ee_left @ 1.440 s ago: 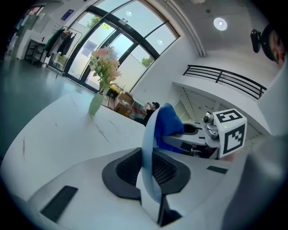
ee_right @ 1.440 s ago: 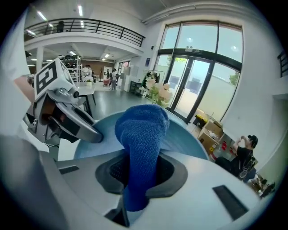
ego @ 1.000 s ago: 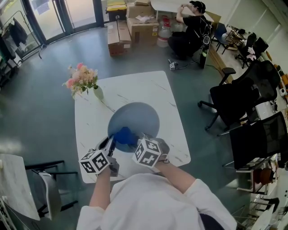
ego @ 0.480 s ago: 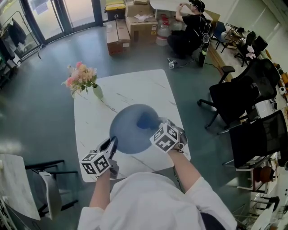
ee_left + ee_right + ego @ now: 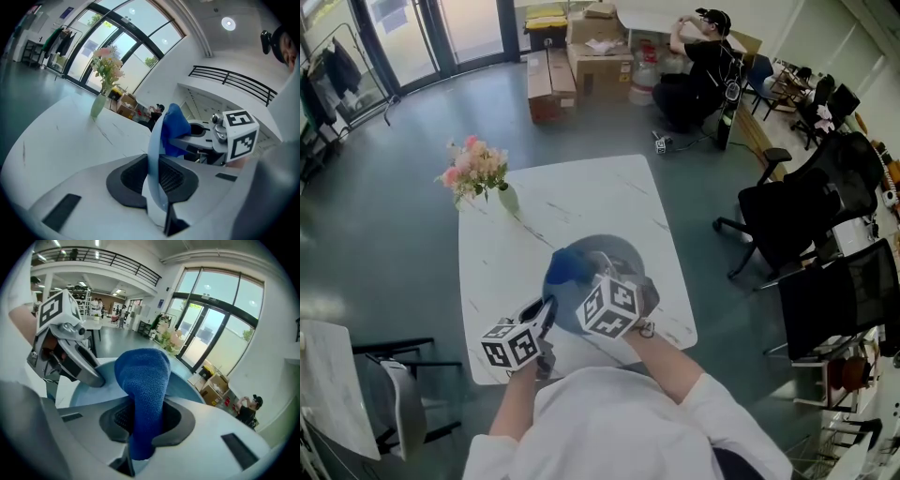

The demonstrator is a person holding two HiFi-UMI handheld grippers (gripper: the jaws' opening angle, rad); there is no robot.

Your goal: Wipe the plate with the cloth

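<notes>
tabletop (image 5: 581,187): white with thin marble veins, using it as the reference for everything below

plate (image 5: 617,253): pale blue and round, over the near half of the tabletop. It's grabbed by the rim on its near-left side. Honestly can't tell if its far edge sits on the tabletop or not. From the left gripper view it shows edge-on (image 5: 153,154).

left gripper (image 5: 547,314): at the near-left part of the tabletop, its fingers (image 5: 131,183) pinching the plate rim between the dark pads

cloth (image 5: 565,269): deep blue and nubbly, bunched up against the plate's face, above the near-middle of the tabletop

right gripper (image 5: 581,283): near edge of the tabletop, just right of the left one. Its fingers (image 5: 176,420) are clamped on the cloth (image 5: 143,376), which pokes up between them like a fat roll with the plate (image 5: 187,387) right behind it.

vase (image 5: 508,199): pale green, pink and cream flowers (image 5: 473,167), standing at the tabletop's far-left corner, well apart from the plate

cardboard boxes (image 5: 548,80): on the floor past the tabletop's far edge

person (image 5: 698,66): in black, crouched beyond the far-right corner of the tabletop

office chairs (image 5: 797,206): black, off the tabletop's right side
</notes>
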